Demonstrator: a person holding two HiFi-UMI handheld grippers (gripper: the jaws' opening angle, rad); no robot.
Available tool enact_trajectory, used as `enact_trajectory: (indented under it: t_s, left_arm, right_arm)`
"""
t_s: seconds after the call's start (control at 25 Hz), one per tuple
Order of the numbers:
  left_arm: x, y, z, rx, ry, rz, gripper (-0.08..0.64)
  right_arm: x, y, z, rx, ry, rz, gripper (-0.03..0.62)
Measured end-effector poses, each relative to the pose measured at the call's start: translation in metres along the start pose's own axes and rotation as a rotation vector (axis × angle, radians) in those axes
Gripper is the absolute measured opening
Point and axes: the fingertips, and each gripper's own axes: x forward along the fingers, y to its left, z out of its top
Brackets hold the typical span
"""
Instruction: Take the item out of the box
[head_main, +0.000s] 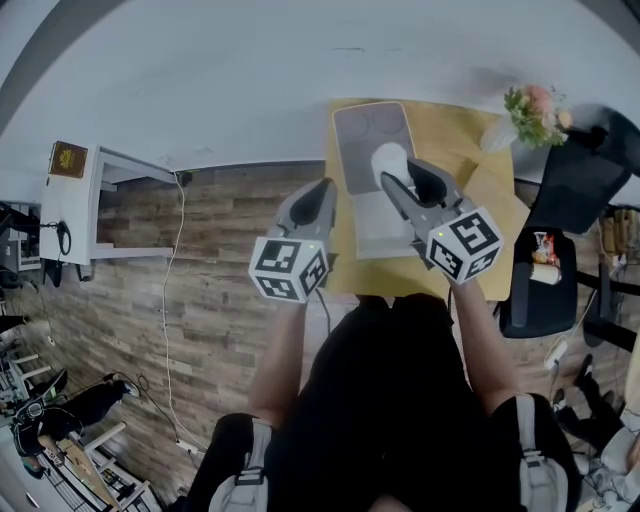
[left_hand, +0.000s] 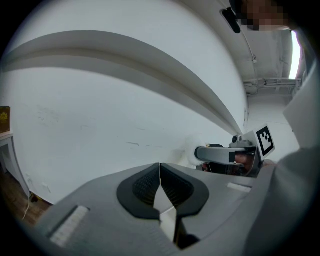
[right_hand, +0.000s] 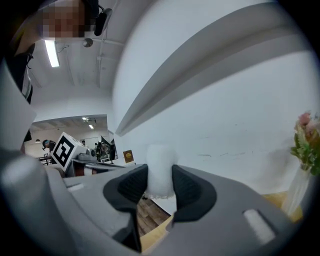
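- R gripper (right_hand: 160, 182): jaws pinching a white item (right_hand: 160, 165), one pad on each side. It's soft-looking and rounded on top, and sticks up past the pads.
- L gripper (left_hand: 160, 177): jaws pressed together, nothing between them.
- From head view I see the R gripper (head_main: 398, 175) reaching fwd over the table (head_main: 470, 150), a yellow one. The white item (head_main: 388, 160) is at its tips, lined up over the grey box (head_main: 372, 125). It's off the table, in the jaws. Can't tell how far it clears the box.
- Box lies open and flat on the table, two round recesses at its far end.
- L gripper (head_main: 318, 190) is held just left of the table's edge, over the wood floor (head_main: 200, 260), apart from the box.
- L gripper view catches the R gripper (left_hand: 227, 152) side-on, with the white item (left_hand: 191, 150) at its tip against the white wall (left_hand: 100, 115).
- Flowers (head_main: 535, 108) in a vase stand at the table's far R corner; I also see them at R edge of R gripper view (right_hand: 306, 137).
- Black chair (head_main: 575, 185) just R of the table.
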Motion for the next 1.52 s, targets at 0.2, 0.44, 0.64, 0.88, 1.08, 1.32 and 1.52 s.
enact_trajectory:
  t_s: [0.2, 0.44, 0.64, 0.88, 1.08, 1.32, 1.52]
  left_arm:
    - [0.000, -0.001, 0.003, -0.008, -0.009, -0.007, 0.012]
    - [-0.002, -0.002, 0.007, -0.010, -0.017, -0.007, 0.012]
    - [-0.003, -0.001, 0.007, -0.012, -0.020, -0.005, 0.012]
    - [-0.004, 0.001, 0.005, -0.011, -0.017, -0.001, 0.012]
    - [-0.006, 0.001, 0.001, -0.010, -0.010, 0.001, 0.012]
    - [-0.009, -0.001, 0.003, -0.007, -0.016, 0.000, 0.012]
    - [-0.012, -0.003, 0.002, -0.006, -0.015, 0.002, 0.012]
  right_arm:
    - [-0.004, 0.004, 0.011, -0.016, -0.033, 0.032, 0.149]
    - [-0.005, 0.009, 0.012, -0.035, -0.036, 0.051, 0.149]
    - [-0.003, 0.012, 0.006, -0.063, -0.014, 0.063, 0.147]
    - [0.000, 0.018, 0.007, -0.065, -0.013, 0.074, 0.147]
    - [-0.001, 0.020, 0.004, -0.064, -0.010, 0.077, 0.147]
    - [-0.003, 0.023, 0.005, -0.066, -0.011, 0.080, 0.147]
    - [-0.006, 0.025, 0.005, -0.068, -0.012, 0.081, 0.147]
